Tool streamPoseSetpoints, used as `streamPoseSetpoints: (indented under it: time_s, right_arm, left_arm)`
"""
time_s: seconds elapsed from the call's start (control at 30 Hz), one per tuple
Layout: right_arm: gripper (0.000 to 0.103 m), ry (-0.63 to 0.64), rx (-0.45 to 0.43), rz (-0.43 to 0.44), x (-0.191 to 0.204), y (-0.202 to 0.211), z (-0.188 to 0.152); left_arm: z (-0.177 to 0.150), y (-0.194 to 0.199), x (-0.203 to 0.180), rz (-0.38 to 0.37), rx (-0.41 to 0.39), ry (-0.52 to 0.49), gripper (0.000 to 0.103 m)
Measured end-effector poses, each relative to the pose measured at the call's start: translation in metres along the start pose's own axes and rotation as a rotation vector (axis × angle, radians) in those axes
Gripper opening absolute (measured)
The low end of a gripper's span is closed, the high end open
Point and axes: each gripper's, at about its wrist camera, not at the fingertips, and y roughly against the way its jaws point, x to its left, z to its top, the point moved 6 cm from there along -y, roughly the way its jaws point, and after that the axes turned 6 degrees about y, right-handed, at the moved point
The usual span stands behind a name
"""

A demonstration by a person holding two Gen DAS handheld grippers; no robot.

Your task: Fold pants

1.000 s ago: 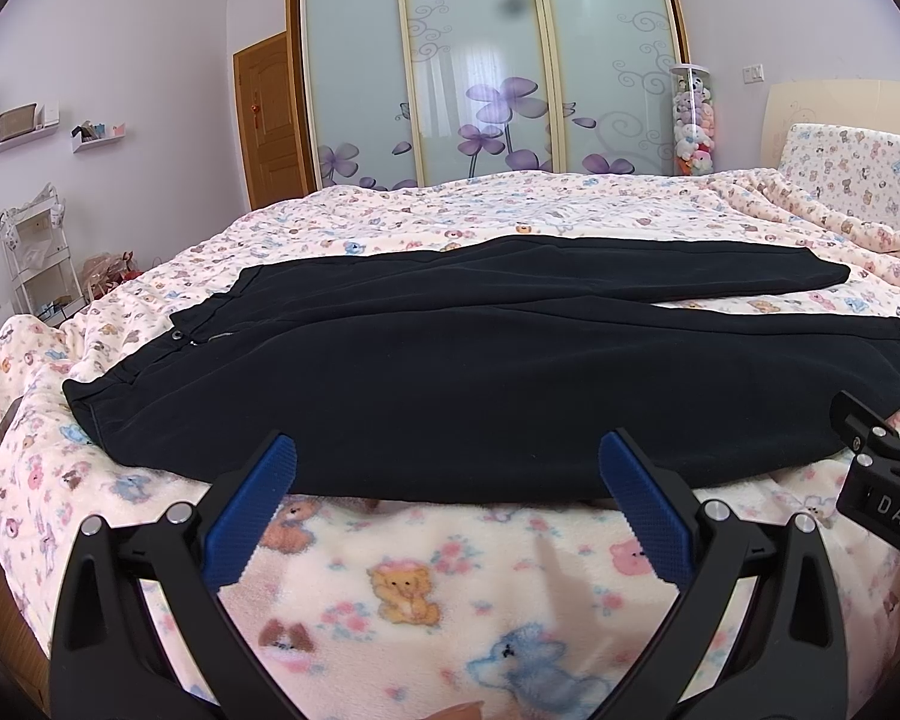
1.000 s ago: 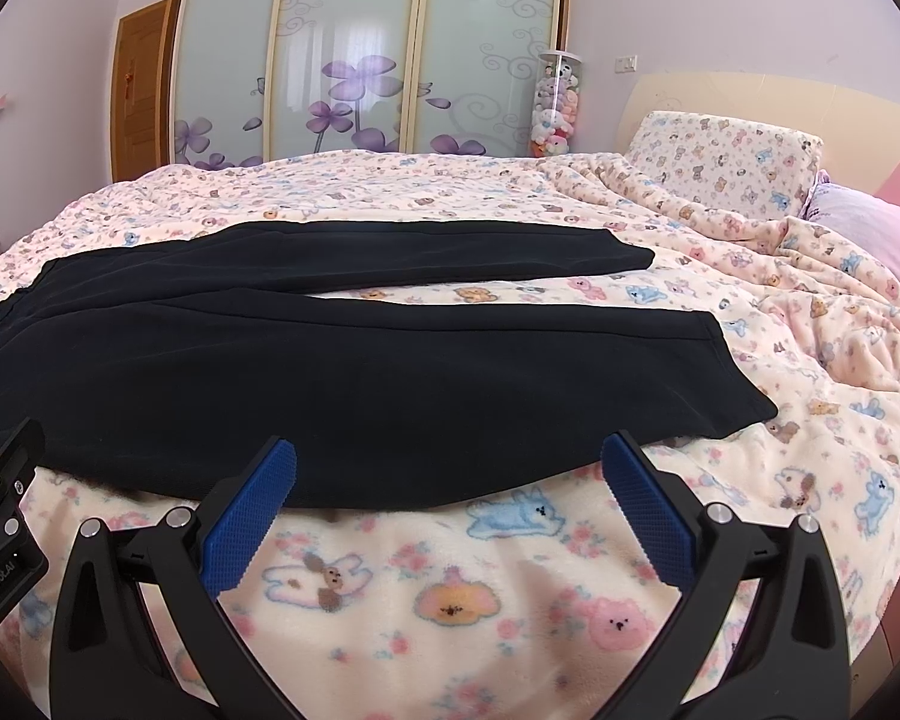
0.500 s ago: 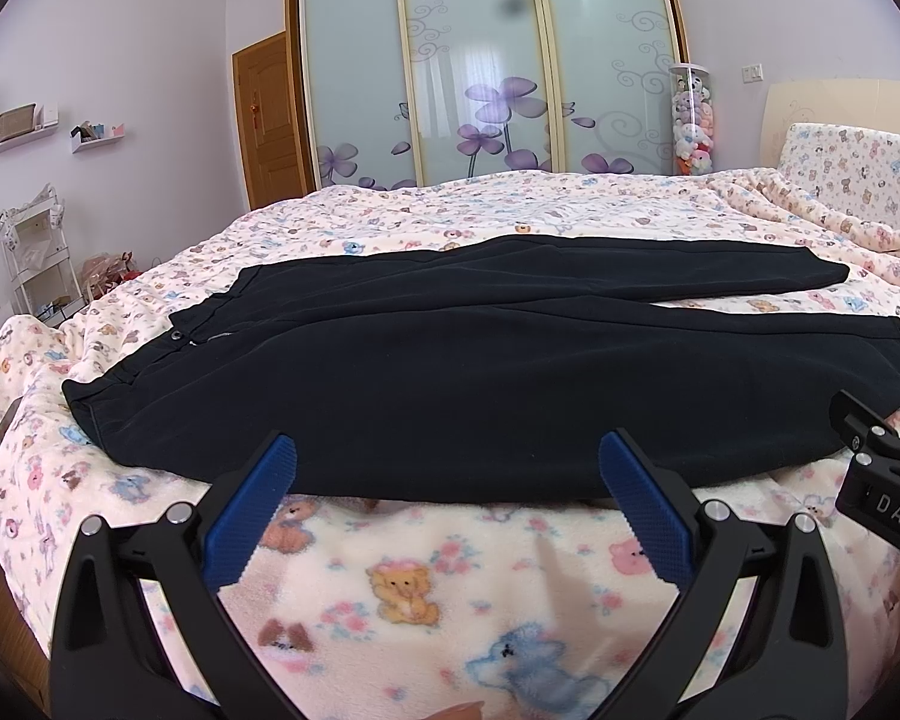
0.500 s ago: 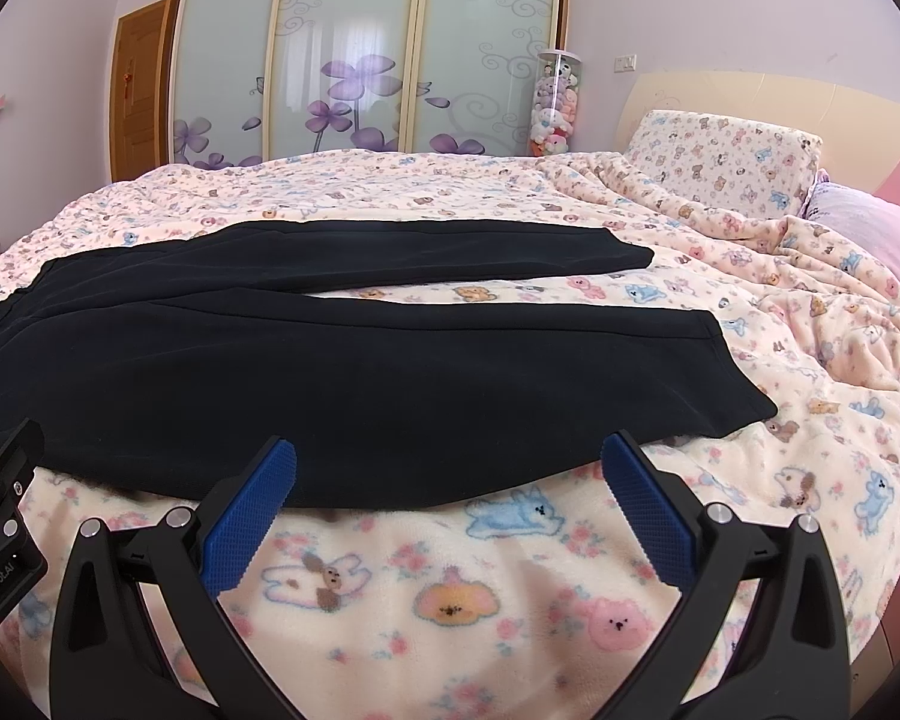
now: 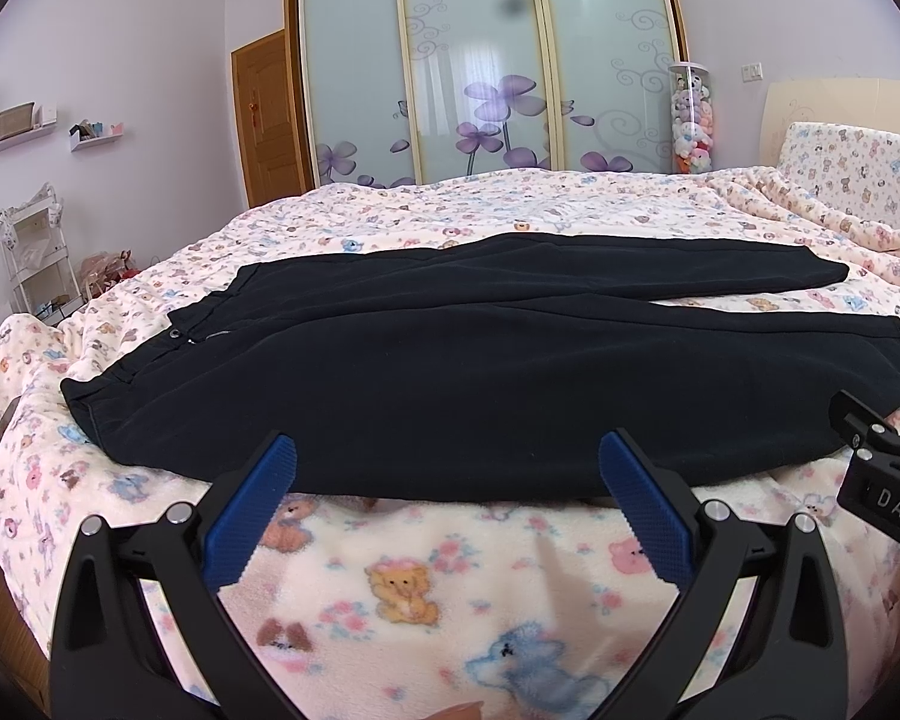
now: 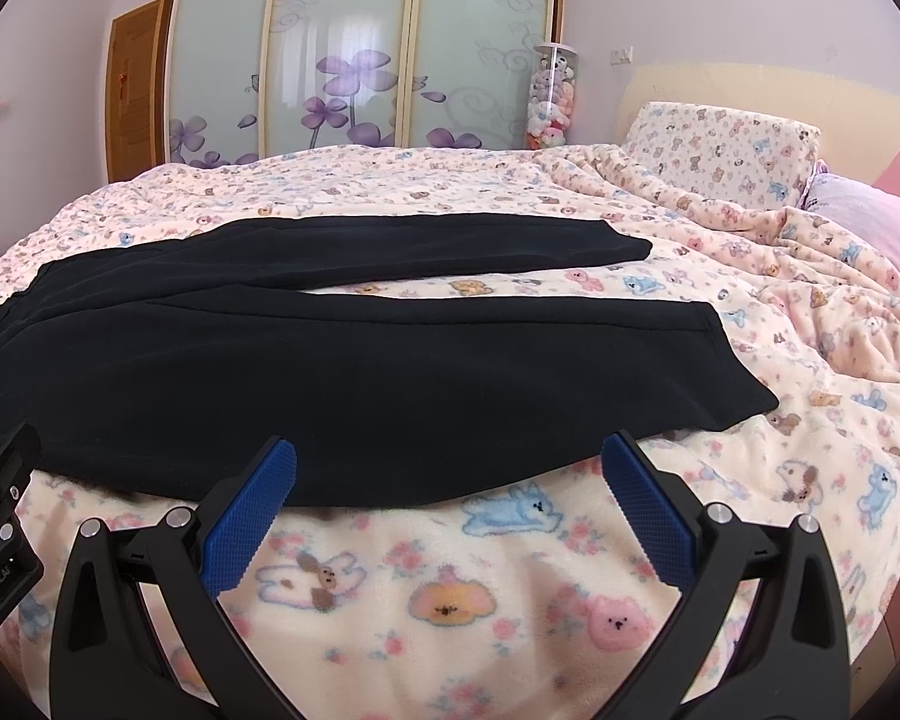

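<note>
The black pants (image 5: 480, 360) are lying flat across the bed (image 5: 510, 210), waistband toward the wooden door (image 5: 270, 120), both legs stretching toward the pillow (image 6: 720, 150). The left hand-held gripper (image 5: 447, 495) is hovering just short of the pants' near edge, blue pads spread wide and gripping nothing. The right hand-held gripper (image 6: 448, 495) is hovering beside it, likewise spread and empty.
</note>
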Motion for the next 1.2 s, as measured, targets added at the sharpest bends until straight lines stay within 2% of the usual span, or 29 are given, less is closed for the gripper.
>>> streamPoseSetpoints:
  time_s: [0.2, 0.4, 0.57, 0.7, 0.8, 0.9, 1.1, 1.2]
  right_arm:
    - [0.102, -0.029, -0.025, 0.001, -0.019, -0.003, 0.008]
    - [0.102, -0.104, -0.005, 0.092, -0.044, -0.01, 0.033]
    - [0.102, -0.1, 0.002, 0.115, -0.061, -0.027, 0.072]
    - [0.102, -0.086, -0.007, 0.099, -0.078, -0.051, 0.118]
    - [0.102, -0.125, 0.022, 0.064, -0.096, -0.09, 0.163]
    - [0.102, -0.19, 0.082, 0.042, -0.11, -0.142, 0.192]
    - [0.1, -0.326, 0.228, -0.065, -0.129, -0.253, 0.216]
    - [0.079, -0.431, 0.299, -0.086, -0.14, -0.301, 0.211]
  left_arm:
    - [0.012, 0.002, 0.001, -0.025, 0.008, 0.009, 0.101]
    - [0.045, 0.011, -0.002, -0.03, -0.036, 0.017, 0.101]
    - [0.078, 0.006, 0.003, -0.042, -0.068, 0.085, 0.101]
    - [0.086, -0.01, 0.007, -0.049, -0.078, 0.097, 0.101]
    - [0.079, -0.022, 0.01, -0.062, -0.063, 0.078, 0.101]
    - [0.071, -0.035, 0.017, -0.067, -0.041, 0.061, 0.101]
    - [0.062, -0.047, 0.03, -0.098, -0.03, 0.007, 0.101]
    - [0.057, -0.053, 0.033, -0.145, -0.011, -0.003, 0.101]
